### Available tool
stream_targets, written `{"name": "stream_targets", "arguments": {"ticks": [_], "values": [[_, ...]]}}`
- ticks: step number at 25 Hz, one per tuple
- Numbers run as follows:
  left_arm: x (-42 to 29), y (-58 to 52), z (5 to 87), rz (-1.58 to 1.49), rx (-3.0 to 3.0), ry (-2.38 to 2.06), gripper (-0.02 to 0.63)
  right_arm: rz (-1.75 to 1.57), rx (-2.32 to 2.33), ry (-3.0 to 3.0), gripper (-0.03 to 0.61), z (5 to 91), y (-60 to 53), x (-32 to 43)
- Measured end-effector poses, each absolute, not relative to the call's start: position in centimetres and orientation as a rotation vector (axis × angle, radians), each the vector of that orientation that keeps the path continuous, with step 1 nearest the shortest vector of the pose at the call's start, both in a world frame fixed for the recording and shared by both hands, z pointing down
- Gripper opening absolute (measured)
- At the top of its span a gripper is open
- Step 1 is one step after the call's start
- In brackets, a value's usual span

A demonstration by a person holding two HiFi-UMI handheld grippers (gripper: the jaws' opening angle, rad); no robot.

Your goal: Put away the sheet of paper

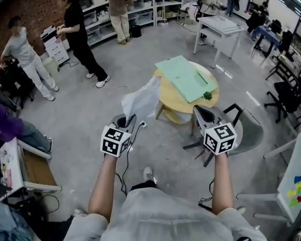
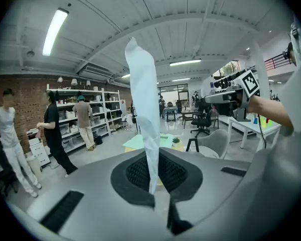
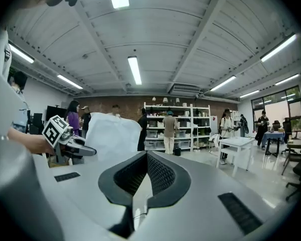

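Now, left fingers point(image 2: 134, 175) tight on sheet of paper point(image 2: 143, 109), right fingers point(image 3: 161, 173) together

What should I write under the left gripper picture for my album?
Left gripper pinches a white sheet of paper, standing upright.

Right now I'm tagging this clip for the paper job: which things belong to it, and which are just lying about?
Job: sheet of paper, pinched in the left gripper; green folder on the round table, likely its destination.
Lying about: small plant, grey chair, white table.
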State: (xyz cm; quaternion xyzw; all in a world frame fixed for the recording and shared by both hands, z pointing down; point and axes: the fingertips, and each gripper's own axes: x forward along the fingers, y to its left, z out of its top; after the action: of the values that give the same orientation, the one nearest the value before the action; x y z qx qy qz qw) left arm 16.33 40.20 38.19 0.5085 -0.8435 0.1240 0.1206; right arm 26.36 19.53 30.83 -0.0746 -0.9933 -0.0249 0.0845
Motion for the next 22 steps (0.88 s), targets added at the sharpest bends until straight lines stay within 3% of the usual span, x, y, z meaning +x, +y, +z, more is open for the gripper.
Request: {"name": "stream_targets", "arguments": {"ticks": [12,22], "values": [[-0.3,37.2,36.9,0.407,1.559,-2.479,0.018,-0.134,-0.073,-2.973,0.029,30.1,16.0,11.3],[-7.3,36.3,38.3,0.349,1.566,-2.441,0.018,-0.122,-0.008,-2.938,0.029,32.0,14.3,6.6]]}}
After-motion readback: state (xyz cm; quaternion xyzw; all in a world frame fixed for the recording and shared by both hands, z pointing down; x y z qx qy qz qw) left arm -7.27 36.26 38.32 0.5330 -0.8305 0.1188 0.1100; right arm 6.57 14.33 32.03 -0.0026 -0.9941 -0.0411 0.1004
